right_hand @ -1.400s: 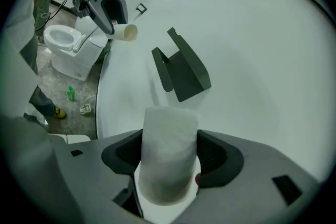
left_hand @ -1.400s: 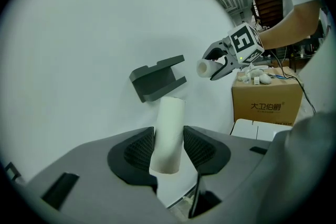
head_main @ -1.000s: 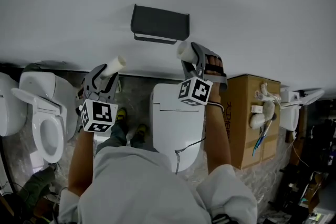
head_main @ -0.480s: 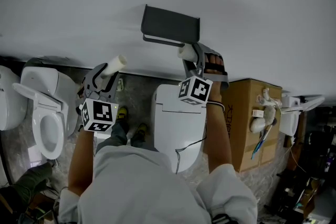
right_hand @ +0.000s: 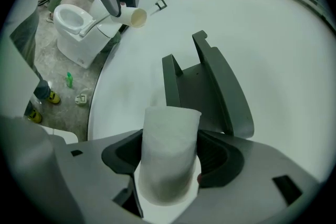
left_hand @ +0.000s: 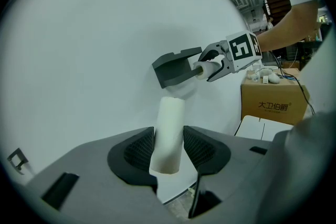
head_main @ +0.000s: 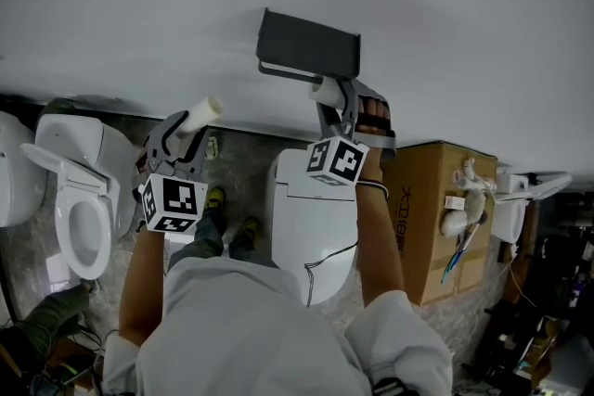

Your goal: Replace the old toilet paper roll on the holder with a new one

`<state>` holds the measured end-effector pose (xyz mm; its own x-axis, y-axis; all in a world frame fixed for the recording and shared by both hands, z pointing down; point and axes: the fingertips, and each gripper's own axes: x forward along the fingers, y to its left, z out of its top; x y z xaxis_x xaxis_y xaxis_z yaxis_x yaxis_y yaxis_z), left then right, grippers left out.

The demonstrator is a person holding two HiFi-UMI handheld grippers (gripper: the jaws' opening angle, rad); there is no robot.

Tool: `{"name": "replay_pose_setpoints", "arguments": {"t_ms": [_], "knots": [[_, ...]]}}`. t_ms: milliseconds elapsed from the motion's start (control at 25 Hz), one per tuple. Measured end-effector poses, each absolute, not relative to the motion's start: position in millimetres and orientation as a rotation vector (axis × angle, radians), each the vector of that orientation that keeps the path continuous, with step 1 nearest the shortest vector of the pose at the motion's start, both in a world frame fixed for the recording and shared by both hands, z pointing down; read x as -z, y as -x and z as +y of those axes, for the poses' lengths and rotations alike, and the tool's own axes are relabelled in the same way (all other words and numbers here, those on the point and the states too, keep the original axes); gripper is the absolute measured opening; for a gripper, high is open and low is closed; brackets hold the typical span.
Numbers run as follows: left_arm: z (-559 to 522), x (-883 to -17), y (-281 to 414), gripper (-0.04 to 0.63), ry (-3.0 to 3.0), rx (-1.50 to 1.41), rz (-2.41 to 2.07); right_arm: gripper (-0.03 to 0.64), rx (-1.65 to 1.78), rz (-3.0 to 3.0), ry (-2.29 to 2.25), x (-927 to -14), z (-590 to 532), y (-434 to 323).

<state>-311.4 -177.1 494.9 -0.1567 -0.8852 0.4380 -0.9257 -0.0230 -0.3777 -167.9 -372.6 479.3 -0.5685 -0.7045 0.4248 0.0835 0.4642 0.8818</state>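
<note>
In the left gripper view, the nearest thing is a bare cardboard tube (left_hand: 168, 134). It stands between the two dark pads, pinched on both sides, so the left tongs (head_main: 184, 133) are closed on it. The right gripper view shows the same kind of hold. The new roll (right_hand: 169, 160), white and thicker than the tube, fills the gap, and the right tongs (head_main: 340, 99) clamp its sides.

Just past that roll, the right gripper view looks straight at the dark holder (right_hand: 205, 86) on the wall (right_hand: 273, 34), with its broad cover and a side bracket showing. The left gripper view shows the same spot from the side. There the roll's far end sits right at the holder's open end, though I cannot tell whether the two touch.

The head view alone shows both tongs together. The tube juts up and to the right from the left tongs, in the air and well apart from the holder, while the right tongs hold the roll at the holder's lower edge.

Farther off, the head view shows a toilet (head_main: 311, 218) below and between the forearms. A second toilet (head_main: 79, 199) stands to the left and a cardboard box (head_main: 436, 209) to the right. Only the right gripper view shows a small green bottle (right_hand: 69, 80) on the floor (right_hand: 58, 68).
</note>
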Motion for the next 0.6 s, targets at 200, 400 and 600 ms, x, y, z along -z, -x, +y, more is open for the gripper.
{"name": "replay_pose_setpoints", "arguments": {"t_ms": [200,400,600], "knots": [[-173.7,-496.1,311.4,0.196,-1.99,-0.925,-2.146,0.305,1.257,-1.846,-0.58,-477.0,-369.7,174.0],[-171.9,-496.1,316.9,0.196,-1.978,-0.919,-2.156,0.297,1.359,-1.798,-0.551,-475.6,-362.5,186.6],[-171.4,-497.7,319.0,0.197,-1.975,-0.912,-2.154,0.287,1.353,-1.815,-0.548,-476.3,-358.0,195.4]]}}
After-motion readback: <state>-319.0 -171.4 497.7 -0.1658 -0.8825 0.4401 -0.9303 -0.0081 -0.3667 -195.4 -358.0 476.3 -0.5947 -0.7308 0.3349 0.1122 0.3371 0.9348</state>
